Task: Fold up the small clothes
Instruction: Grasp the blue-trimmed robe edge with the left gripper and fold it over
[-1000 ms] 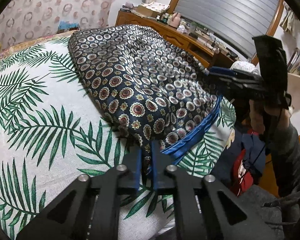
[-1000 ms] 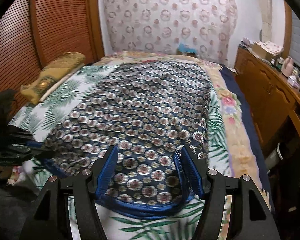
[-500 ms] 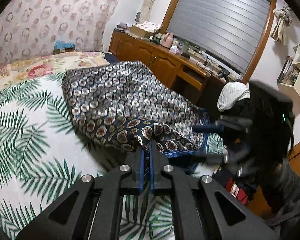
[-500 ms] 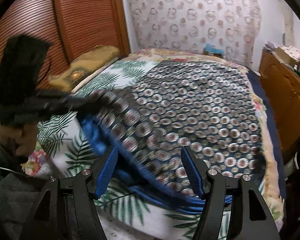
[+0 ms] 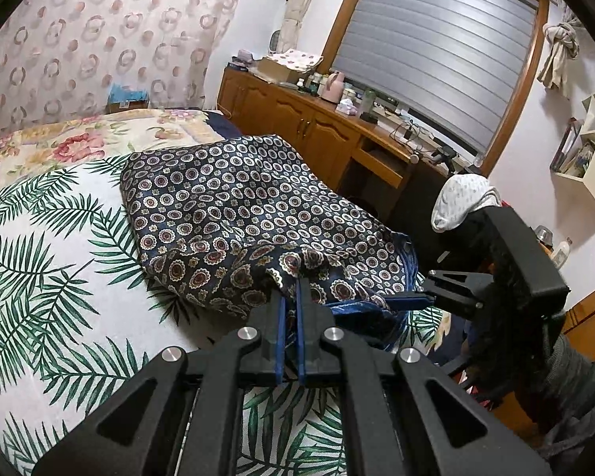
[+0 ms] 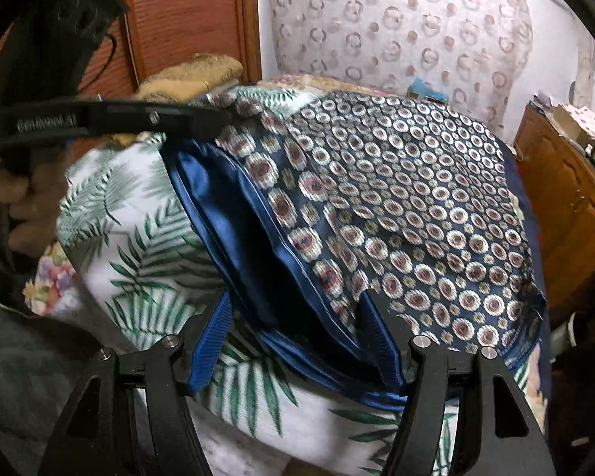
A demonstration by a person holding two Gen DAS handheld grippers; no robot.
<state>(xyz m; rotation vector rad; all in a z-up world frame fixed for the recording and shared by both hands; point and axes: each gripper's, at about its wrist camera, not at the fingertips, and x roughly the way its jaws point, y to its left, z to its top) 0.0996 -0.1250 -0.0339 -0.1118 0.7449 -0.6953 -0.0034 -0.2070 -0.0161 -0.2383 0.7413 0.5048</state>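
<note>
A navy cloth (image 5: 238,206) printed with round medallions and edged in blue lies on the palm-leaf bedsheet (image 5: 51,261). My left gripper (image 5: 289,289) is shut on the cloth's near edge and holds that corner off the bed. In the right wrist view the left gripper (image 6: 218,113) is at upper left, and the raised edge shows the cloth's (image 6: 396,198) shiny blue underside (image 6: 234,214). My right gripper (image 6: 297,297) stands open over the near hem, with the blue border between its fingers and no pad pressing on it. It also shows as the right gripper (image 5: 412,299) beside the cloth's right corner.
A wooden sideboard (image 5: 297,127) with bottles and boxes runs along the bed's right side under a shuttered window. A yellow pillow (image 6: 190,75) lies by the brown wardrobe doors (image 6: 186,12). A person's hand (image 6: 23,198) grips the left tool. A white garment (image 5: 460,198) hangs behind the right gripper.
The left gripper has risen with the cloth's corner, lifting that edge and showing the blue underside. The right gripper has shifted sideways along the near hem and stayed open.
</note>
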